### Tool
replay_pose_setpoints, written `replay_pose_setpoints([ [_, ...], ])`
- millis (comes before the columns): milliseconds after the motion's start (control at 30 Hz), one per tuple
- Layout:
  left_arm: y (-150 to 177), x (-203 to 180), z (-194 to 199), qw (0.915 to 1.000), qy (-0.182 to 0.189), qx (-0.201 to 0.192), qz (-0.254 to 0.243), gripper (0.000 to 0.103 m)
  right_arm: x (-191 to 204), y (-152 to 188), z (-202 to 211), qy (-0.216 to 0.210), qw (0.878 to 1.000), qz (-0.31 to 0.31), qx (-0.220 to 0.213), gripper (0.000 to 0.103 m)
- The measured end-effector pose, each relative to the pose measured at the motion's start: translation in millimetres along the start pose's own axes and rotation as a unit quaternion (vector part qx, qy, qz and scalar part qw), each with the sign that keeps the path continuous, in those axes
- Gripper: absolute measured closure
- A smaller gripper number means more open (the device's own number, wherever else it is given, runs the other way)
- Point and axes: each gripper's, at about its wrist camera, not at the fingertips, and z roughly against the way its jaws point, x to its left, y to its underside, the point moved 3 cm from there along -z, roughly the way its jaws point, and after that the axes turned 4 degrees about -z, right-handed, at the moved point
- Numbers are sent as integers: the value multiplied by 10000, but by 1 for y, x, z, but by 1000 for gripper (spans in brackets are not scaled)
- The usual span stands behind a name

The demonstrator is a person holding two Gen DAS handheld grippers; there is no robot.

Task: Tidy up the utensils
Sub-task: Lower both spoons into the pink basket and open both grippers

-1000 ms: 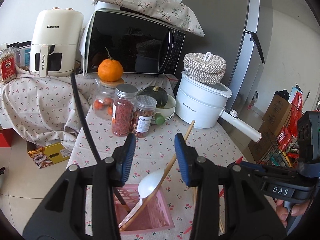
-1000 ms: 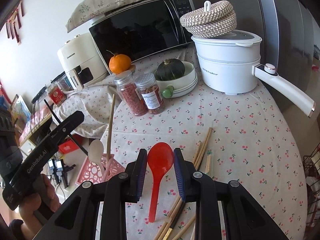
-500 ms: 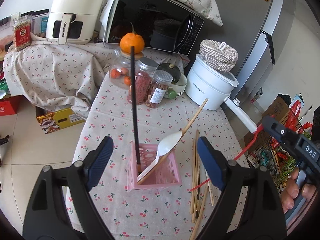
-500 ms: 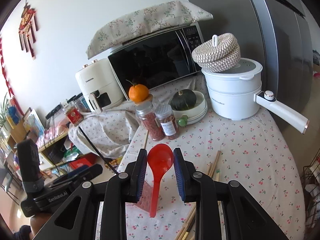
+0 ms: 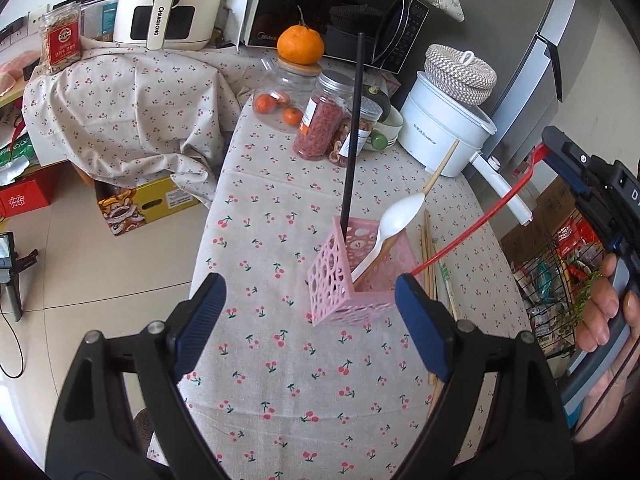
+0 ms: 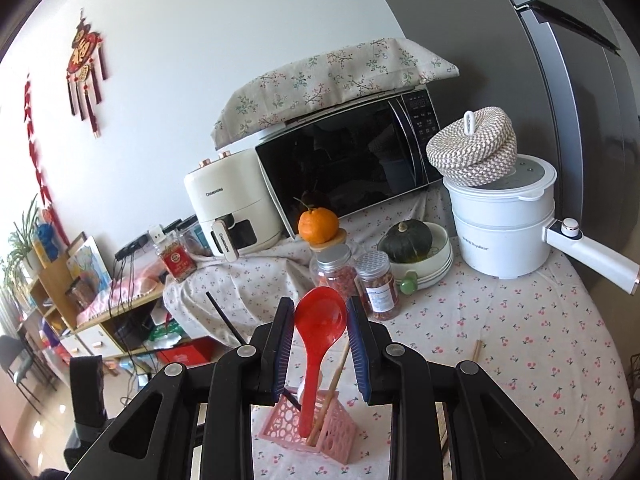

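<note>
Pink perforated basket [image 5: 352, 284] standing on the cherry-print tablecloth [image 5: 304, 368], at the near middle of the table; in the right wrist view the same basket [image 6: 320, 434] lying low between the gripper arms. Inside the basket: a black stick [image 5: 353, 128] upright at the far-left corner, a white spoon [image 5: 394, 220] leaning right, and a wooden-handled utensil [image 5: 440, 168] leaning right beyond it. Loose wooden chopsticks [image 5: 430, 248] flat on the cloth just right of the basket.

Left gripper [image 5: 310, 326] spread wide, nothing between the blue pads, pointed down at the cloth just near of the basket; near-left corner of the basket seen in the gap.

Right gripper [image 6: 320, 322] narrow, pads pressed on the bowl of the red spoon [image 6: 318, 336]; handle hanging down, its tip over the open top of the basket; whether the tip is already inside cannot be told. In the left wrist view, red spoon handle [image 5: 472, 232] slanting from the right gripper, at the right edge, toward the right rim of the basket; a hand [image 5: 604, 308] on that gripper's grip.

At the far side: two lidded jars [image 5: 320, 120], an orange [image 5: 301, 45] on a glass jar, a microwave [image 6: 352, 164], a white pot [image 6: 508, 224] topped by a woven lid.
</note>
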Motion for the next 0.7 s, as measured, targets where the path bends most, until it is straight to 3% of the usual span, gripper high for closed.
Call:
replay_pose_setpoints([
  [233, 0, -6, 1, 9999, 108, 39, -118, 16, 13, 24, -28, 206, 9983, 476, 255, 75],
  [300, 1, -8, 1, 9998, 126, 73, -155, 16, 12, 28, -31, 154, 9983, 434, 352, 64],
  [367, 1, -10, 1, 9997, 162, 105, -175, 14, 8, 27, -27, 124, 9989, 320, 309, 47],
  [533, 5, -16, 0, 9993, 209, 176, -253, 10, -7, 18, -8, 43, 9997, 87, 211, 38],
  [700, 10, -29, -4, 9983, 255, 306, -425, 10, -29, 21, 5, 314, 9986, 80, 412, 32],
])
